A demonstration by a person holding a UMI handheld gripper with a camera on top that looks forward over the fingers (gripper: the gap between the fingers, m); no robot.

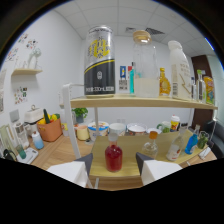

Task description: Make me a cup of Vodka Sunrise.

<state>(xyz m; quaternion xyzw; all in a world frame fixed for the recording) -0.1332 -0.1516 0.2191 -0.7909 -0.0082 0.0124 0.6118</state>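
A small round flask of red liquid (113, 157) with a white funnel-like top stands on the wooden counter (60, 150), just ahead of my gripper (114, 162) and in line with the gap between the fingers. The fingers (86, 162) are spread wide, with clear gaps on both sides of the flask, so the gripper is open. On the wooden shelf (140, 102) above stand a large yellow-and-black can (99, 62), a clear glass bottle with a wooden lid (145, 65), a small amber bottle (164, 82) and a white bottle (179, 70).
On the counter beyond the flask are several bowls (117, 128), a small clear flask (149, 147), a blue bottle (191, 142) and cups. An orange basket of fruit (49, 129) stands to one side. White shelf posts (70, 120) rise near the flask.
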